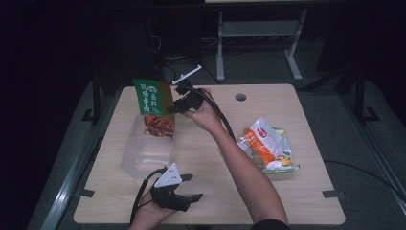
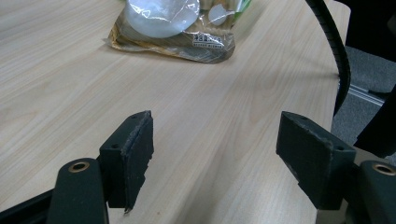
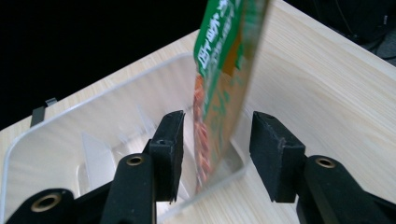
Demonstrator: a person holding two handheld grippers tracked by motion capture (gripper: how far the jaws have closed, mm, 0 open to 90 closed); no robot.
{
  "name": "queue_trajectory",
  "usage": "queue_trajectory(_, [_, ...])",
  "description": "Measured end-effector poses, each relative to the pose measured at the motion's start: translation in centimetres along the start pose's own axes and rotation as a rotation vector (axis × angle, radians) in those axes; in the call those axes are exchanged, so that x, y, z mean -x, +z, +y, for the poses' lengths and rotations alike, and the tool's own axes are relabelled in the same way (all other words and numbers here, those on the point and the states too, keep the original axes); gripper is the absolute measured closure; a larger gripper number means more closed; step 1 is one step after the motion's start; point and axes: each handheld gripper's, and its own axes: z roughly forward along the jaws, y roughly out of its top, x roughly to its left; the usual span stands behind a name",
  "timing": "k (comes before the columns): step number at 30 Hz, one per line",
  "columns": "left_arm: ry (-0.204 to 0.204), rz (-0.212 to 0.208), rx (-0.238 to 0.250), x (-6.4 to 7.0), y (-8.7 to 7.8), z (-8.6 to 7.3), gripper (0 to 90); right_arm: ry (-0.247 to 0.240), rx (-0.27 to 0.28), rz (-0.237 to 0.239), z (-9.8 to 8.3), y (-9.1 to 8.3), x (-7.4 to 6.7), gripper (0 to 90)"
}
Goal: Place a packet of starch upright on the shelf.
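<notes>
A green snack packet (image 1: 153,106) stands upright with its lower end in a clear plastic container (image 1: 140,160) at the table's left. My right gripper (image 1: 173,99) is at the packet's right edge. In the right gripper view the packet (image 3: 224,84) hangs between the jaws of my right gripper (image 3: 215,154), which stand apart on either side without pressing it, above the container's rim (image 3: 93,103). My left gripper (image 1: 194,187) rests near the table's front edge; its own view shows it open (image 2: 212,158) over bare wood with nothing between the jaws.
Two more snack packets (image 1: 265,143) lie overlapping on the right half of the table, and the left gripper view shows one of them (image 2: 173,28) ahead. A black cable (image 2: 334,42) trails from the right gripper. A round hole (image 1: 241,97) sits near the far edge.
</notes>
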Motion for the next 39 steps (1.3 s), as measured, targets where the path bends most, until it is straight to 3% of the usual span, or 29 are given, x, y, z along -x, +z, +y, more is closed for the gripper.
queue_trajectory(24, [-0.002, -0.001, -0.006, -0.2, 0.3, 0.0, 27.0, 0.036, -0.010, -0.048, -5.7, -6.9, 1.2, 49.9])
queue_trajectory(29, [-0.003, -0.001, -0.008, -0.2, 0.4, 0.1, 27.1, 0.064, -0.016, -0.068, -7.5, -9.1, 1.8, 49.1])
queue_trajectory(39, [-0.006, -0.002, -0.003, -0.4, 0.7, 0.2, 27.1, 0.116, -0.035, -0.085, -10.7, -11.7, 2.8, 47.8])
